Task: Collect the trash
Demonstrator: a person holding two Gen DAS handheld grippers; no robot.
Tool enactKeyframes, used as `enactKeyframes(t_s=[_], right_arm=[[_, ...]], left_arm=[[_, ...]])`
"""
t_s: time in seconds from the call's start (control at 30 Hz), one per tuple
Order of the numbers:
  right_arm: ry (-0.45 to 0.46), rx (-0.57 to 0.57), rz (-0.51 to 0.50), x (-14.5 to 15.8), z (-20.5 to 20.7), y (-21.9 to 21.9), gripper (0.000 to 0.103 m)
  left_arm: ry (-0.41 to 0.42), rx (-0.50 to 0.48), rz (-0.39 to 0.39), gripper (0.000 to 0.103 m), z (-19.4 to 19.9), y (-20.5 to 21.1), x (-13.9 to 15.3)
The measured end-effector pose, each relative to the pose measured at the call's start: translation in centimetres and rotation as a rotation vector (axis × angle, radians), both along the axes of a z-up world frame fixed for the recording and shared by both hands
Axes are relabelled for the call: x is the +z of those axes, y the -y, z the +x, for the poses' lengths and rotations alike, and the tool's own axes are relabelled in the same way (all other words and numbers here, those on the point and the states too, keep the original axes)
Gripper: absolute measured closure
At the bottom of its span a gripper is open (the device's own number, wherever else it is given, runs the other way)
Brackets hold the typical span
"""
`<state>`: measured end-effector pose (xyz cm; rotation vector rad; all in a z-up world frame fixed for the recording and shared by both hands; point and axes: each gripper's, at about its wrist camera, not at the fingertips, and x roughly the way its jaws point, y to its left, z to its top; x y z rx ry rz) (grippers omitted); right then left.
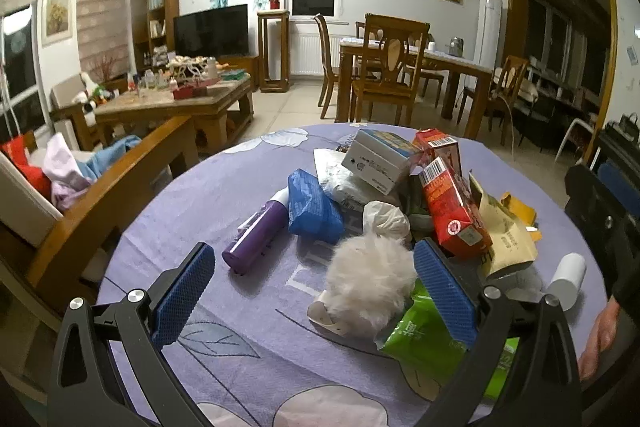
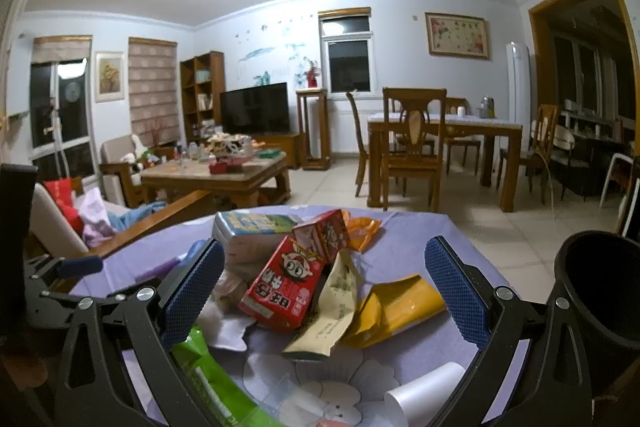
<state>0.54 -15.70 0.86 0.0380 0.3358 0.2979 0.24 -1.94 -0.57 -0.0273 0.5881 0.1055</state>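
A pile of trash lies on a table under a purple floral cloth [image 1: 208, 187]. In the left wrist view I see a purple tube [image 1: 256, 237], a blue packet [image 1: 314, 207], a white fluffy wad [image 1: 370, 277], a green wrapper [image 1: 420, 335], a red carton [image 1: 452, 211] and a white box [image 1: 380, 159]. My left gripper [image 1: 316, 283] is open, its fingers either side of the fluffy wad. My right gripper [image 2: 324, 291] is open around a red carton [image 2: 284, 287], a beige pouch [image 2: 332, 311] and a yellow wrapper [image 2: 396, 307].
A black bin [image 2: 600, 307] stands off the table's right edge. A white paper cup [image 2: 424, 395] lies near the front. A wooden sofa [image 1: 100, 195] with clothes flanks the left; a coffee table [image 1: 172, 103] and dining set [image 1: 400, 75] stand beyond.
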Motion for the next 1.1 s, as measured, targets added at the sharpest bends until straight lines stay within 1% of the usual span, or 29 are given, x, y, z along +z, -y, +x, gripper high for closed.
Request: enactKeyframes(t_s=[0.1,0.2,0.3,0.47,0.6,0.7,0.77,0.87,1.03,1.1], right_arm=[[0.001,0.002,0.010,-0.1,-0.1,0.1,0.004],[0.003,0.016,0.012,-0.1,-0.2,-0.1,0.004],[-0.004,0.046,0.019,-0.2,-0.1,-0.2,0.004],[-0.023,0.057,0.034,-0.2,0.1,0.0,0.004],[-0.070,0.038,0.082,-0.6,0.4,0.8,0.004],[-0.114,0.043,0.146,-0.9,1.1,2.0,0.004],[-0.135,0.044,0.169,-1.2,1.5,2.5,0.004],[-0.136,0.033,0.176,-1.2,1.5,2.7,0.004],[-0.119,0.030,0.165,-1.0,1.2,2.5,0.004],[-0.122,0.029,0.171,-1.1,1.2,2.5,0.004]], left_arm=[[0.017,0.007,0.048,0.005,-0.3,0.7,0.1],[0.026,0.002,0.073,0.005,-0.4,1.1,0.1],[0.029,-0.006,0.083,0.005,-0.4,1.2,0.2],[0.046,-0.011,0.099,0.005,-0.6,1.4,0.2],[0.052,-0.014,0.081,0.005,-0.7,1.0,0.3],[0.046,0.020,0.061,0.005,-0.7,0.6,0.2],[0.038,0.022,0.029,0.005,-0.6,0.0,0.2],[0.025,0.003,-0.008,0.005,-0.3,-0.5,0.0],[0.032,-0.030,0.006,0.005,-0.5,0.1,0.1],[0.034,-0.038,-0.005,0.005,-0.4,0.0,0.0]])
